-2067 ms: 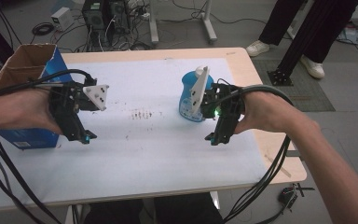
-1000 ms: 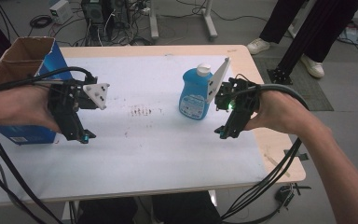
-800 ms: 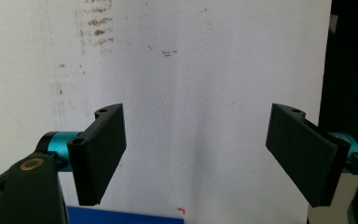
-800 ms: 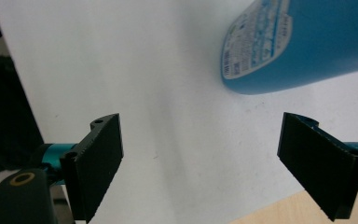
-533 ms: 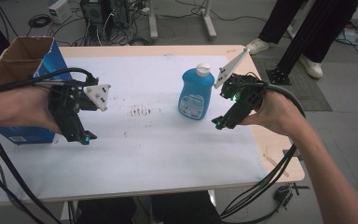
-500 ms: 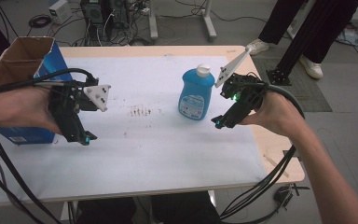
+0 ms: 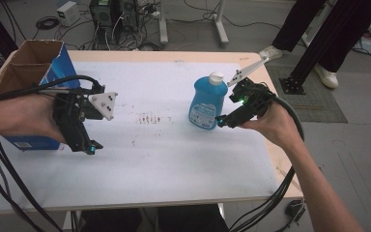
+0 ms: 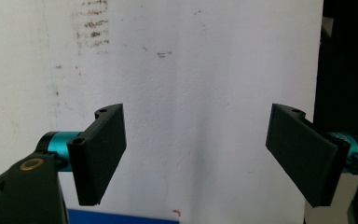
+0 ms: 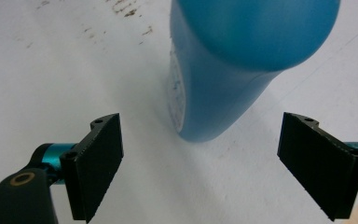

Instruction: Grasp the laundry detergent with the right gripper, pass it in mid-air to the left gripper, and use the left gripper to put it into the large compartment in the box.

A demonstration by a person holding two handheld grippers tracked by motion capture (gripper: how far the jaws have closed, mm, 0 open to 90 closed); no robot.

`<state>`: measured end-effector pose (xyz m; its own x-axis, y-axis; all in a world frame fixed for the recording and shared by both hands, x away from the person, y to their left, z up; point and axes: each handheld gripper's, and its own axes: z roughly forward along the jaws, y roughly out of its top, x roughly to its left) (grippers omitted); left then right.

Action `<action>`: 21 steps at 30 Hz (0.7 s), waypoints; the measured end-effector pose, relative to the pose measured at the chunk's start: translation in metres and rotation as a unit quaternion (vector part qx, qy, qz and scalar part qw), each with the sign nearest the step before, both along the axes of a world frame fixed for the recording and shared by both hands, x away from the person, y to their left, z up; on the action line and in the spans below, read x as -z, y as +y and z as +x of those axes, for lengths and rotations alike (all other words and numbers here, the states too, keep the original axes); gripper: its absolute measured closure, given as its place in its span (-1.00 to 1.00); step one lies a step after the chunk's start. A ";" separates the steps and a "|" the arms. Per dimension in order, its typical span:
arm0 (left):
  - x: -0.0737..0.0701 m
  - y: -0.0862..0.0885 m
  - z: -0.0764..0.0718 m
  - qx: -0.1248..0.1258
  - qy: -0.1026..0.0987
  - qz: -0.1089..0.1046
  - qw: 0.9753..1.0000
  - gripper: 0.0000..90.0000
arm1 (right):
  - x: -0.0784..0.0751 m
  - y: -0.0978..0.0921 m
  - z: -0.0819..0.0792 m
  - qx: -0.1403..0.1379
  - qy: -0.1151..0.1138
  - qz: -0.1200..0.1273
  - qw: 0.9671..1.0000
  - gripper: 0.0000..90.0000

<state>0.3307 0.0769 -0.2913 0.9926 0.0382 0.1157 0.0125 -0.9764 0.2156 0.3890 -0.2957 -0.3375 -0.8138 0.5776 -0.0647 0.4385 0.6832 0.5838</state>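
High view: the blue bottle (image 7: 208, 103) stands upright on the table (image 7: 174, 159), white cap up, so its long axis is vertical. The right hand-held gripper (image 7: 222, 119) sits just beside its base on the bottle's right, way nearer than the left hand-held gripper (image 7: 91, 147), which hovers well apart by the cardboard box (image 7: 26, 72).

Left gripper view: jaws spread wide, nothing between them, just white table cover.

Right gripper view: jaws also wide apart and empty, with the bottle straight ahead between them, not touching. I'd say pushing forward gets it around the body.
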 end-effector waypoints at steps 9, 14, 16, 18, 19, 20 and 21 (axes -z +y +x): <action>0.002 0.008 0.000 -0.011 0.004 -0.002 1.000 -0.55 | 0.009 0.007 0.016 -0.005 -0.005 0.028 1.000 -0.70; 0.002 0.010 0.001 -0.013 0.003 0.001 1.000 -0.55 | 0.013 0.012 0.021 -0.011 -0.008 0.036 0.999 -0.70; 0.003 0.010 0.001 -0.015 0.004 0.000 1.000 -0.55 | 0.015 0.015 0.023 -0.011 -0.006 0.037 0.999 -0.70; 0.004 0.010 0.001 -0.014 0.005 0.002 1.000 -0.55 | 0.016 0.017 0.023 -0.011 -0.009 0.032 0.999 -0.70; 0.004 0.010 0.001 -0.014 0.005 0.002 1.000 -0.55 | 0.016 0.017 0.023 -0.011 -0.009 0.032 0.999 -0.70; 0.004 0.010 0.001 -0.014 0.005 0.002 1.000 -0.55 | 0.017 0.018 0.024 -0.011 -0.010 0.031 0.999 -0.70; 0.004 0.010 0.001 -0.014 0.005 0.002 1.000 -0.55 | 0.018 0.018 0.025 -0.010 -0.010 0.032 0.999 -0.70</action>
<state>0.3318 0.0870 -0.2949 0.9923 0.0655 0.1056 0.0420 -0.9766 0.2107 0.4135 -0.2776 -0.3552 -0.8245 0.5642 -0.0434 0.4131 0.6526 0.6352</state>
